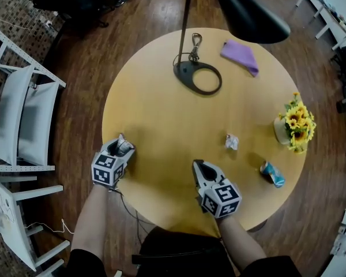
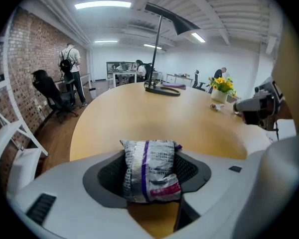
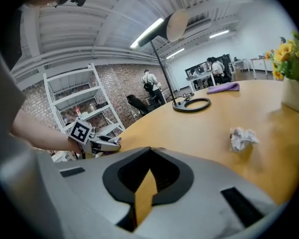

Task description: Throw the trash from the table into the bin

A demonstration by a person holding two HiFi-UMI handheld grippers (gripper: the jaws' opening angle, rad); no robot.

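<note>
Slightly nose-down, the left tool [image 1: 124,145] clamps a wrapper [image 2: 150,169] at table [image 1: 161,114] edge.

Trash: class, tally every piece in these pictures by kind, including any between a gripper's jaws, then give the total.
Snack wrapper: 1
Crumpled paper: 1
Crushed can: 1
Total: 3

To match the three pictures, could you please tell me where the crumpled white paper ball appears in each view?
Head view: the crumpled paper ball lies right of centre on the table, near the flower vase.
Left gripper view: the paper ball is small, at the far right.
Right gripper view: the paper ball is right of centre.
Shared landmark: the lamp base, left of it in every view.
</note>
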